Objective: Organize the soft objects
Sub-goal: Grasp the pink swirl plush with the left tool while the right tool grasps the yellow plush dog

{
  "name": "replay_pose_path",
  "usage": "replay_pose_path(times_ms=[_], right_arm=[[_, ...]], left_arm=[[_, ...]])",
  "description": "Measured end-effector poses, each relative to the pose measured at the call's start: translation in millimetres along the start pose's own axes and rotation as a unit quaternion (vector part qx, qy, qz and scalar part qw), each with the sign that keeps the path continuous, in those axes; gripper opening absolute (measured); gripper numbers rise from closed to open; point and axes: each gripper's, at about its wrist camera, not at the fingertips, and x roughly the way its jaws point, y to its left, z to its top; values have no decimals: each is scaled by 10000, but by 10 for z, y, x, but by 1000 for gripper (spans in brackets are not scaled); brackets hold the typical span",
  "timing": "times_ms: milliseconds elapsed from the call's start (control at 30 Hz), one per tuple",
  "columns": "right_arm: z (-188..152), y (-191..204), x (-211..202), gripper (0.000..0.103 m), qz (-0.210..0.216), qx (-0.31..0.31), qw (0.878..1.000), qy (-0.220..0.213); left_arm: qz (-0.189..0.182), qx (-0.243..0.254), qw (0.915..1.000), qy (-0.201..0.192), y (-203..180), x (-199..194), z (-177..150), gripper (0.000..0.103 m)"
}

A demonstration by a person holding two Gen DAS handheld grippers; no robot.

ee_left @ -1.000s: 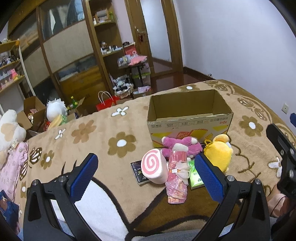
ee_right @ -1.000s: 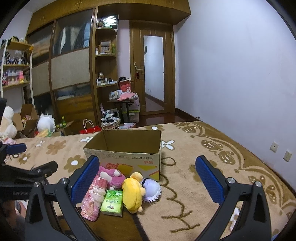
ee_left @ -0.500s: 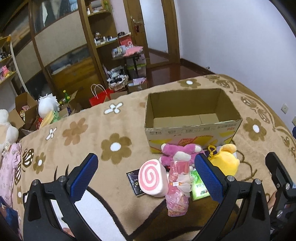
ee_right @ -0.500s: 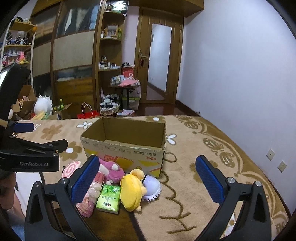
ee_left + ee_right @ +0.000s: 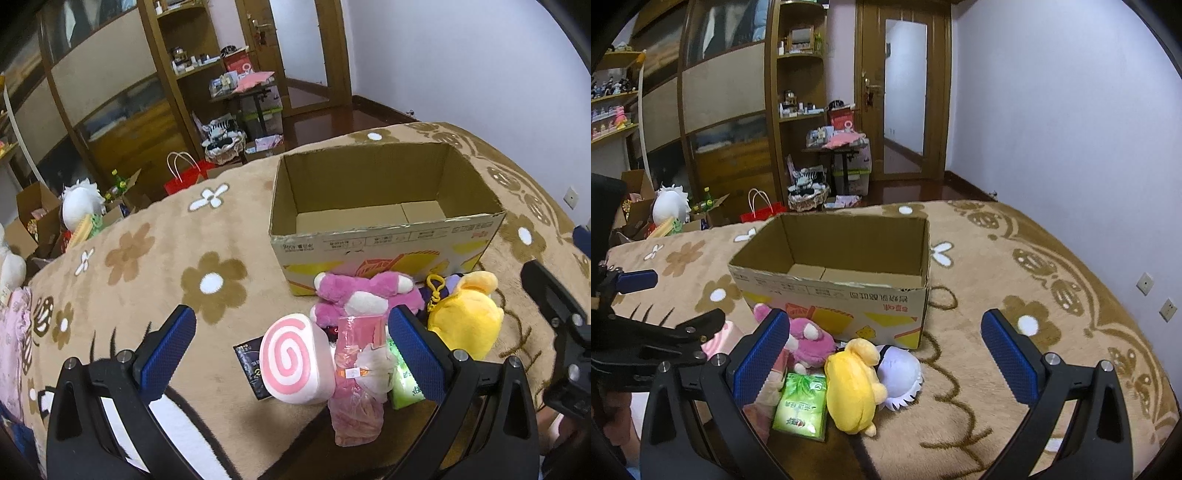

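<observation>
An open empty cardboard box (image 5: 384, 236) (image 5: 834, 295) stands on the flowered blanket. In front of it lie a pink plush (image 5: 365, 295) (image 5: 809, 339), a yellow plush (image 5: 465, 317) (image 5: 853, 384), a white and purple plush (image 5: 901, 373), a pink swirl roll cushion (image 5: 291, 358), a pink plastic packet (image 5: 354, 384) and a green tissue pack (image 5: 801, 406) (image 5: 406, 384). My left gripper (image 5: 291, 354) is open, hovering over the swirl cushion and packet. My right gripper (image 5: 879, 362) is open above the yellow plush.
The brown flowered blanket (image 5: 155, 258) spreads left and right of the box. A dark flat card (image 5: 247, 365) lies under the swirl cushion. Beyond the bed edge are a wooden cabinet (image 5: 731, 122), a red bag (image 5: 184, 177) and open boxes with toys (image 5: 74, 218).
Both grippers have moved forward and down toward the pile in front of the box. Their jaws stay open and nothing has been picked up.
</observation>
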Motion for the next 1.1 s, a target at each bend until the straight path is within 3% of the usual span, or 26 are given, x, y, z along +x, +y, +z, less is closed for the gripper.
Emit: replay_pose_path(times_ms=[267,333,433,567,633,700,833,900,1100], right_arm=[[-144,34,322,103,309,8,9985,460],[-186,54,366,103,207,-25,9981,582],[-264,75,422,101,132,-134,9970,747],[-380,52,556,87,259,-69,9933,1123],[-416,23,599,78,364,-6,9917,1235],[-444,24,630,60,428,-19,9902,1329],[-506,46,697,58,634,-43,9870,1474],[-543,61,739,44,716,-50,9849,1575],[-538,64,709,39,819,-37,9846,1541]], left_arm=[[-165,-224,9992,288,30,243,-102,103],[-72,-264,9987,425,46,323,-135,103],[-214,-347,9975,582,67,396,-179,103],[-325,-483,9960,681,109,456,-226,101],[-354,-593,9948,746,148,487,-256,92],[-403,-683,9934,827,173,523,-282,85],[-473,-655,9928,887,156,542,-311,76],[-502,-579,9923,973,116,569,-330,65],[-466,-617,9906,1125,98,598,-360,33]])
